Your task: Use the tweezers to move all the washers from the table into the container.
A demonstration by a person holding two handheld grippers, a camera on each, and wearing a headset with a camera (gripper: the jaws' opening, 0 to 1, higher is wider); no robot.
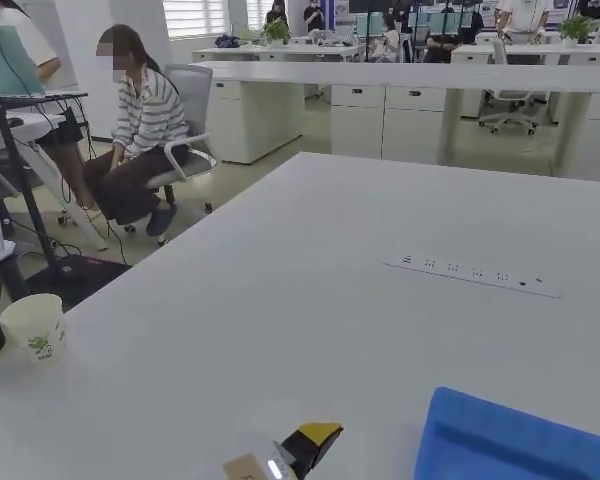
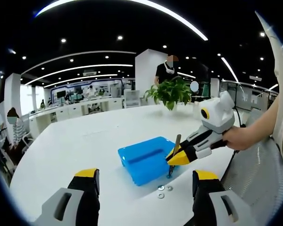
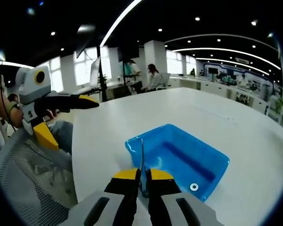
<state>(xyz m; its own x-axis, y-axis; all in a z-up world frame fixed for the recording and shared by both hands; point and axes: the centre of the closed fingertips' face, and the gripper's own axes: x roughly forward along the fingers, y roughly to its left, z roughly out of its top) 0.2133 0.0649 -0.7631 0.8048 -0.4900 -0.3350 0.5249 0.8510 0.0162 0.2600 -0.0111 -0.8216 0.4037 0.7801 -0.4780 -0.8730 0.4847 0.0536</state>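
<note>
The white worktop [image 1: 280,300] spreads wide across the head view, with an office of desks behind it and a seated person [image 1: 145,125] in a striped top off its far left corner. The blue container [image 3: 179,157], a shallow rectangular tray, sits near the worktop's near edge; in the head view its corner shows at the lower right. In that same view the yellow-and-black tip of a gripper [image 1: 315,437] pokes up beside the container, and which side it belongs to cannot be told. The left gripper [image 2: 146,172] has its fingers spread wide apart and empty, aimed at the container from the side. The right gripper [image 3: 142,174] has its fingers clenched on the tweezers [image 3: 142,153], whose thin blade stands up between them over the container's near rim. In the left gripper view the tweezers point down just past the container's corner. A white power strip [image 1: 475,273] lies farther out on the worktop, a paper cup [image 1: 32,325] stands by the left edge, and a potted plant [image 2: 170,92] sits at the far end. Three washers [image 2: 161,188] lie close together on the worktop just beside the container, right below the tweezer tips; whether the tips touch them cannot be told. One more washer [image 3: 194,187] rests on the floor of the container near a corner.
</note>
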